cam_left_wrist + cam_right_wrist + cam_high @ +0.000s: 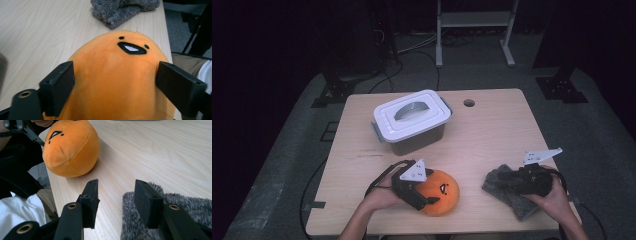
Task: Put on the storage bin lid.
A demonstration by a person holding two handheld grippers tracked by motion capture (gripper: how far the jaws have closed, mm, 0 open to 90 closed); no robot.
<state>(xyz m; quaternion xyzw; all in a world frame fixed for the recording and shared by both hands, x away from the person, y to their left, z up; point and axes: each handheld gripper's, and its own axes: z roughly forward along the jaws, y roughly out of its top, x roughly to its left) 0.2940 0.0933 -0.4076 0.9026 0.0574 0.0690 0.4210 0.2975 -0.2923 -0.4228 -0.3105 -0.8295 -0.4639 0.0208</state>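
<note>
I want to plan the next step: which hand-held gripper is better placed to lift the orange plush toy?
Left. The left hand-held gripper already has the orange plush toy between its jaws. The right hand-held gripper stands apart from it, open over the edge of the grey cloth.

Bystanders on and around the pale wooden worktop

A grey plastic storage box with a white clip-on lid and arched handle is seen toward the far left, a round cable hole near the far edge, and a white metal frame on the floor beyond.
</note>
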